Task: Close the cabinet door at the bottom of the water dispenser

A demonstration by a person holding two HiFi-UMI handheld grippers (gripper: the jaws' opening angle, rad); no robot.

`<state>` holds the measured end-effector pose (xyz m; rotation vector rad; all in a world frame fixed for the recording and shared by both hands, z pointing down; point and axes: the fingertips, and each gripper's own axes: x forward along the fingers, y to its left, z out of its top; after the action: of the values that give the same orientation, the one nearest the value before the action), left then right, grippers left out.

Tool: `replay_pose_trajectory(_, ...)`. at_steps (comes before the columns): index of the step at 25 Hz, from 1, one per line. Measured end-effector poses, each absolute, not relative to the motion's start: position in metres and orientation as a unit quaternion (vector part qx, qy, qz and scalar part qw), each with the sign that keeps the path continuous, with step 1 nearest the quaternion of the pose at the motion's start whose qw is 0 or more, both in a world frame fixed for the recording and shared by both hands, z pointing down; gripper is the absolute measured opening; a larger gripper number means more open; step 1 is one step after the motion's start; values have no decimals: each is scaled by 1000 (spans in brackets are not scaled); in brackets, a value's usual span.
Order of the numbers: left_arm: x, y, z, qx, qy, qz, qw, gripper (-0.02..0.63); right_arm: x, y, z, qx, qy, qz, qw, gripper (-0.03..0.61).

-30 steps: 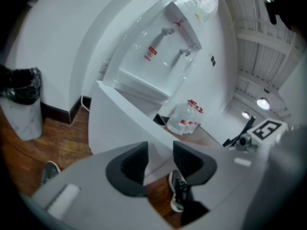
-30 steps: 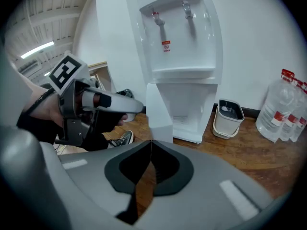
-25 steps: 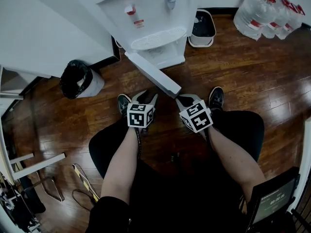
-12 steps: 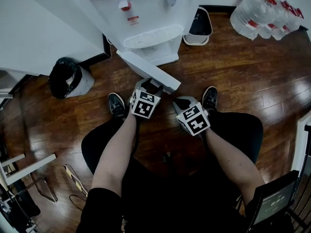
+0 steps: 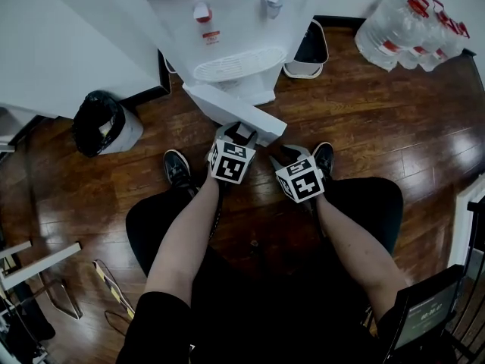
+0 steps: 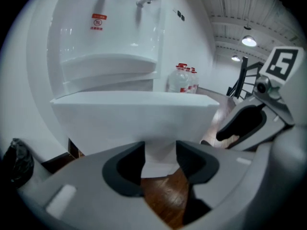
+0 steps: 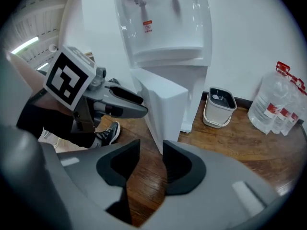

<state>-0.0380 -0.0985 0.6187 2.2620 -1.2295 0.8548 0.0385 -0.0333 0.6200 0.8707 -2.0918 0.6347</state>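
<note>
The person's knees in dark trousers (image 5: 159, 218) fill the near edge of the head view, both forearms reaching out over a dark brown wooden plank floor (image 5: 364, 120).

The grey left gripper (image 5: 241, 133) sits right at the outer end of the white, flat cabinet door (image 5: 235, 112). Its jaws stand fairly wide and are closing. In the left gripper view the door's face (image 6: 134, 119) fills the gap just past the fingertips, and the pads do not press on it.

The grey right gripper (image 5: 292, 156) is just beside the door's free end. Its jaws are opening at a middling width, with only floor and the door's edge (image 7: 165, 104) beyond them.

The door stands swung out from the base of the white water dispenser (image 5: 227, 21).

Farther off are a small white waste bin (image 5: 307, 55) and clear water bottles with red caps (image 5: 402, 25).
</note>
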Motion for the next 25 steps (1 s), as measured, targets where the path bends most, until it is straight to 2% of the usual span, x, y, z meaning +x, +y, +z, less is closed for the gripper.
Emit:
replay_pose_trajectory(6, -28, -115, 617, 822, -427, 312, 212, 215, 59, -56, 630, 358, -800, 269, 399, 186)
replay_pose_trajectory(9, -23, -125, 617, 827, -416, 315, 210, 213, 67, -86, 628, 387, -803, 289, 350, 219)
replay_pose_trajectory(12, -19, -133, 619, 830, -401, 327, 209, 206, 67, -113, 626, 403, -802, 302, 320, 227)
replay_pose_trajectory(15, -26, -139, 626, 820, -405, 336, 225, 204, 63, -124, 637, 389, -798, 289, 358, 249)
replay_pose_trajectory(18, -44, -140, 634, 794, -437, 326, 269, 204, 60, -136, 651, 373, -794, 265, 400, 290)
replay_pose_trajectory(25, -56, -145, 636, 765, -466, 320, 309, 204, 57, -167, 651, 362, -796, 277, 398, 270)
